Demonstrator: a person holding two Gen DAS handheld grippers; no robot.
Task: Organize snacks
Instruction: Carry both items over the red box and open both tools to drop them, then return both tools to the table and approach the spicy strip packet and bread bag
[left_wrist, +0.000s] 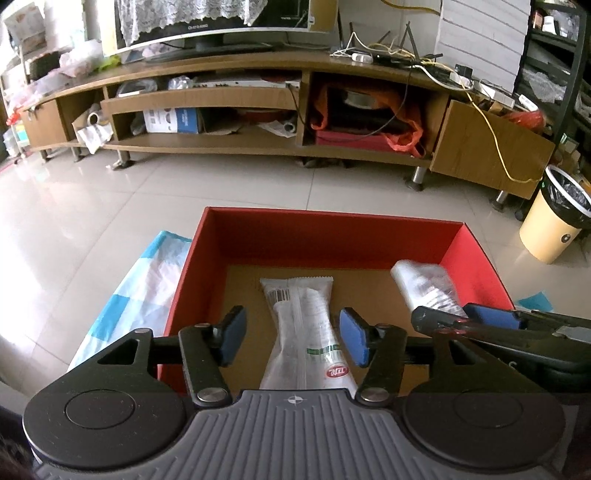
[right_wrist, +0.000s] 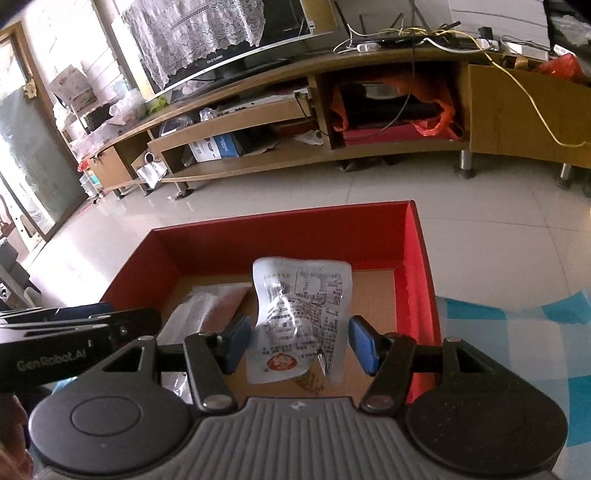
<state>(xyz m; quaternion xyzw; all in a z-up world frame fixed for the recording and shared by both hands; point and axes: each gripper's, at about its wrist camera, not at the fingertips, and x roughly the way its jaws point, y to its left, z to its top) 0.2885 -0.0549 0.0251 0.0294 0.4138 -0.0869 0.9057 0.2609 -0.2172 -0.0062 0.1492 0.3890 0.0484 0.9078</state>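
Observation:
A red box (left_wrist: 325, 236) with a cardboard floor stands open on a blue-and-white checked cloth. In the left wrist view a long clear snack packet (left_wrist: 306, 325) lies flat on the box floor between the blue pads of my left gripper (left_wrist: 293, 336). That gripper is open, with a gap on the packet's left side. The same packet (right_wrist: 207, 310) shows at the left in the right wrist view. My right gripper (right_wrist: 300, 345) is shut on a crumpled silver-white packet (right_wrist: 303, 306) with printed text, holding it above the box's right half. From the left wrist view that gripper (left_wrist: 461, 314) and its packet (left_wrist: 424, 284) come in from the right.
The checked cloth (left_wrist: 140, 291) lies on both sides of the box. Beyond it are pale floor tiles (left_wrist: 184, 192) and a long, low, cluttered wooden TV stand (left_wrist: 258, 147). A cream bin (left_wrist: 554, 229) with a black liner stands at the far right.

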